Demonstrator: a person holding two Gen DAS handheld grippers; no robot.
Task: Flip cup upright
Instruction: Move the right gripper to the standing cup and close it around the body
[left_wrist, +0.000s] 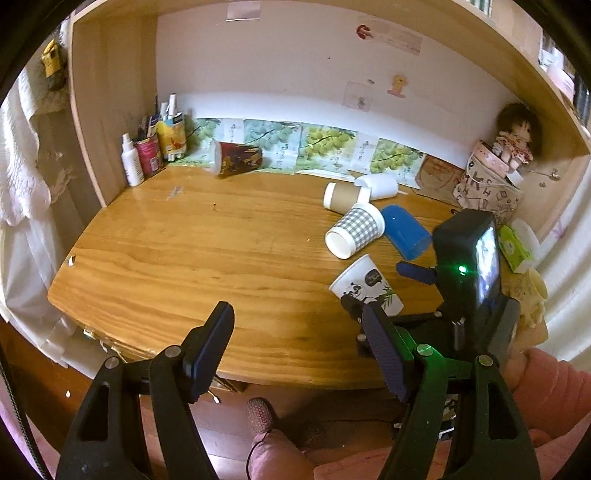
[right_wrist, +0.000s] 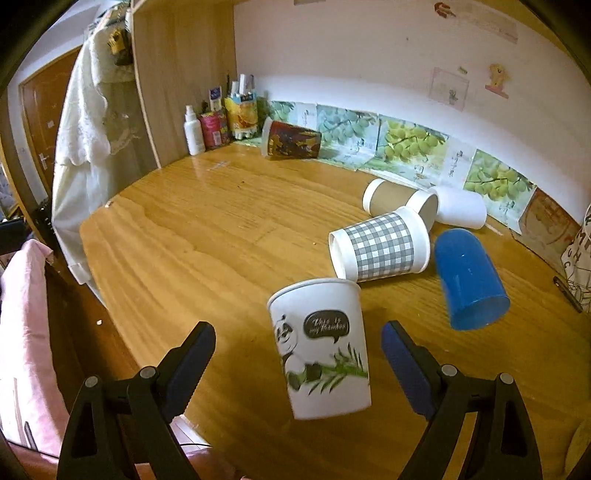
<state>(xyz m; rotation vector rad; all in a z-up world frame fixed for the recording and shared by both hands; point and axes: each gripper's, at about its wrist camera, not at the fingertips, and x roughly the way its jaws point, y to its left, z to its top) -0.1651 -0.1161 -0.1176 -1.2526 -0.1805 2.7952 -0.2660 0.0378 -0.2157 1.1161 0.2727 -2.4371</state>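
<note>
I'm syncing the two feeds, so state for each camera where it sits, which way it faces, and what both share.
Left wrist: rides the left claw, held back off the desk's near edge, facing the wall; shows its open fingers, the right claw and a pink sleeve.
Right wrist: rides the right claw, low over the desk, open fingers flanking the upright panda cup.
Shared: panda cup, checked cup, blue cup.

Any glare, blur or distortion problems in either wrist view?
Left wrist: strong fisheye bending of the desk, green LED glare on the right gripper's housing. Right wrist: same curvature; panda cup slightly smeared near its base; soft window sheen on the desk's left part.
</note>
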